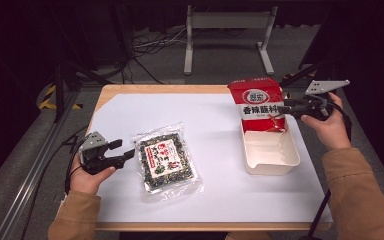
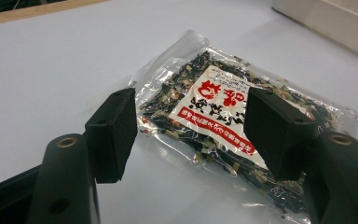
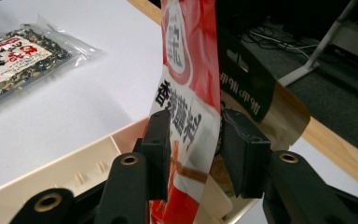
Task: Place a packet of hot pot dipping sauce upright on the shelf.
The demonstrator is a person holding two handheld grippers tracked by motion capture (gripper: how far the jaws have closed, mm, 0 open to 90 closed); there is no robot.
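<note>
Packing looks half done: red packet stands in the cream tray near the tabletop's right edge, right gripper jaws loosely around it; clear seaweed bag lies left of centre, left gripper agape beside it.

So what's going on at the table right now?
A person is working with two hand-held grippers. The right gripper has a red and white snack bag between its jaws, standing at the far end of a cream plastic tray; whether the jaws grip it is unclear. The left gripper, jaws open, hovers beside a clear packet of dark dried flakes lying flat on the white sheet.
</note>
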